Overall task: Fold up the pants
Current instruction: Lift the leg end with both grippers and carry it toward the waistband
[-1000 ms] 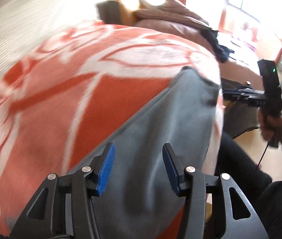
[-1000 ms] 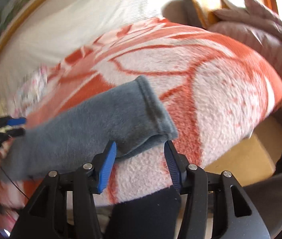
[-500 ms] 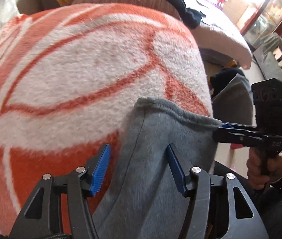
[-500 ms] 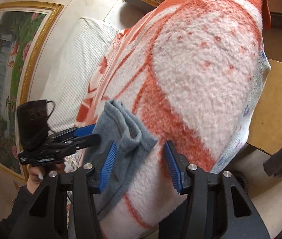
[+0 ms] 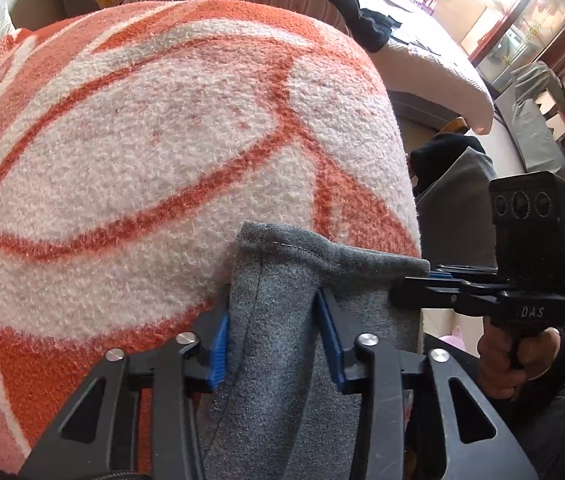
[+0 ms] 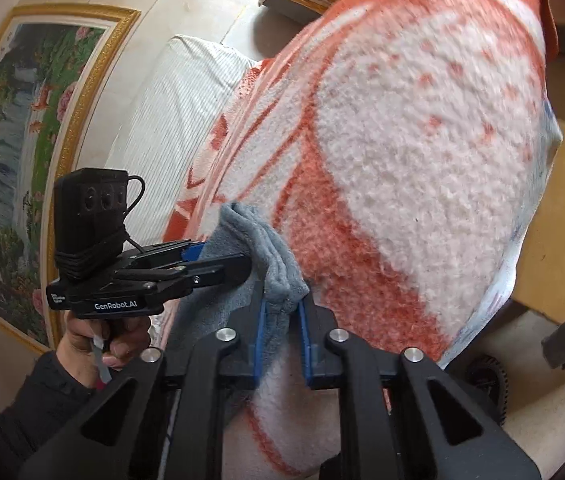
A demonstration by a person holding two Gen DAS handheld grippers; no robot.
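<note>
While you are holding one gripper in each hand, both are meeting at the hem end of the grey pants point(image 5: 282, 360), which are lying on the orange-and-white blanket point(image 5: 142, 140) near its rounded edge. Left wrist view: your left gripper point(image 5: 272, 332) is straddling a raised fold of the grey fabric, its blue pads point(image 5: 218, 352) pressing against the cloth on either side, so its jaws are clenched on the pants just below the stitched hem. Your right gripper point(image 5: 410, 280) is entering from the right side of that view and is touching the hem corner; your right hand point(image 5: 518, 348) is gripping its handle. Right wrist view: your right gripper point(image 6: 280, 320) is pinching a bunched corner of the pants point(image 6: 266, 248) between nearly closed blue pads point(image 6: 260, 336), so its jaws are grasping the pants. Your left gripper point(image 6: 222, 264) is reaching in from the left of this view with its tips on the same bunched cloth, and your left hand point(image 6: 98, 340) is holding its grip. A gold-framed painting point(image 6: 22, 152) is hanging on the wall beyond, beside a white ribbed cushion point(image 6: 178, 100).
</note>
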